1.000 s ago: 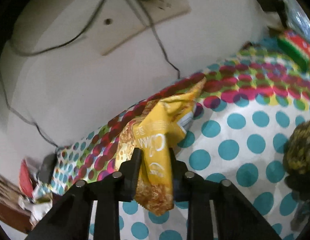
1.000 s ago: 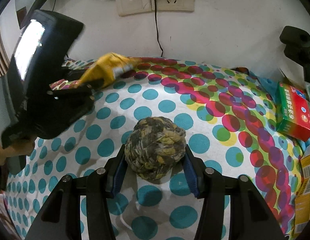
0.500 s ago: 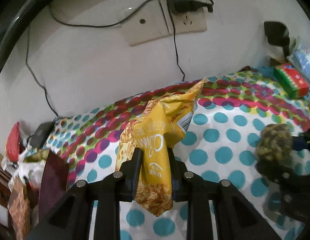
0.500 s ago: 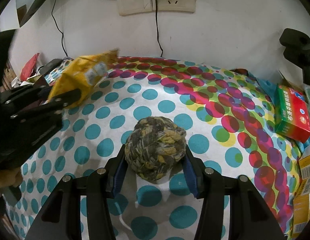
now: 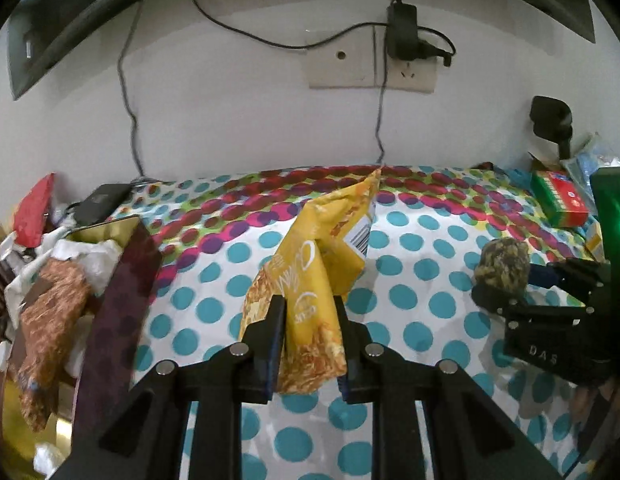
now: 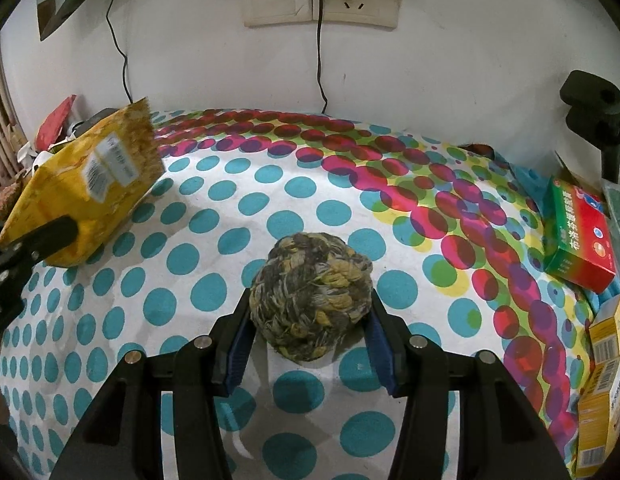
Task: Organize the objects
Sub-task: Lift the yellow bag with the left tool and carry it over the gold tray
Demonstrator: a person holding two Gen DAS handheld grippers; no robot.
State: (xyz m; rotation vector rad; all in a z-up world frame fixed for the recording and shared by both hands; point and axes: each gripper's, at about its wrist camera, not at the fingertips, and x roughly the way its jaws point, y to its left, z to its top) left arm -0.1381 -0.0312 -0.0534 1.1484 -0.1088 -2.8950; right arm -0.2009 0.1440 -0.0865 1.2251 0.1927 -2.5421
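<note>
Pinching only the crimped bottom edge of the yellow snack bag (image 5: 310, 280), the left claw (image 5: 310, 340) carries most of the pouch ahead of and above its fingertips, clear of the dotted cloth on the counter (image 5: 410, 280). That is the likeliest trouble: the foil is slick and crumpled, the grip sits on a narrow strip, and the loose upper part can swing or fold, so a quick turn could let the bag slide out of the pads. From the right wrist view the same bag (image 6: 85, 188) hangs tilted, well off to the left of the right claw (image 6: 310, 340).

The right claw is pressed against both sides of the woven rope ball (image 6: 310, 300), which seems to rest on the cloth between the blue pads. A soft, round ball may squirm forward out of the jaws if squeezed unevenly, then roll.

Left of the left claw stands a dark box (image 5: 113, 320) stuffed with wrappers; a careless drop there could snag its raised flap.
</note>
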